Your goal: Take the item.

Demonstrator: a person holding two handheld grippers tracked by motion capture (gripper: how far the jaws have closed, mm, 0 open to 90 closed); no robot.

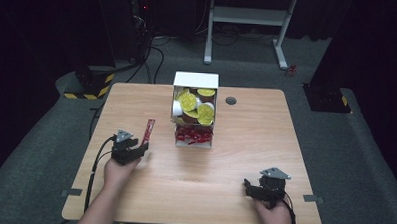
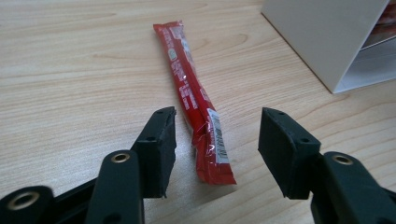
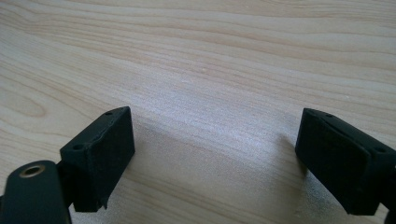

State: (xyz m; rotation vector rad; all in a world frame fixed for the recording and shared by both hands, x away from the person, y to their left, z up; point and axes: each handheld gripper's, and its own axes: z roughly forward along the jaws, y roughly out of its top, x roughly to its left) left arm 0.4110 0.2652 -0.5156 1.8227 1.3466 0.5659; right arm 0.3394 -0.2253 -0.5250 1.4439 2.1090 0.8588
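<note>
Red sachet (image 2: 196,112): we see it lying flat on the tabletop (image 1: 245,158), at about 9 o'clock from the white box (image 1: 196,82), near it.
Left hand-held gripper (image 2: 215,144): our jaws are spread apart, with the sachet's near end lying between them, untouched.
White box: it holds yellow-lidded cups (image 1: 194,106) above and red packets (image 1: 193,137) below.
Right hand-held gripper (image 3: 212,154): our jaws gape wide over bare wood, at 4 o'clock from the box, well apart.
</note>
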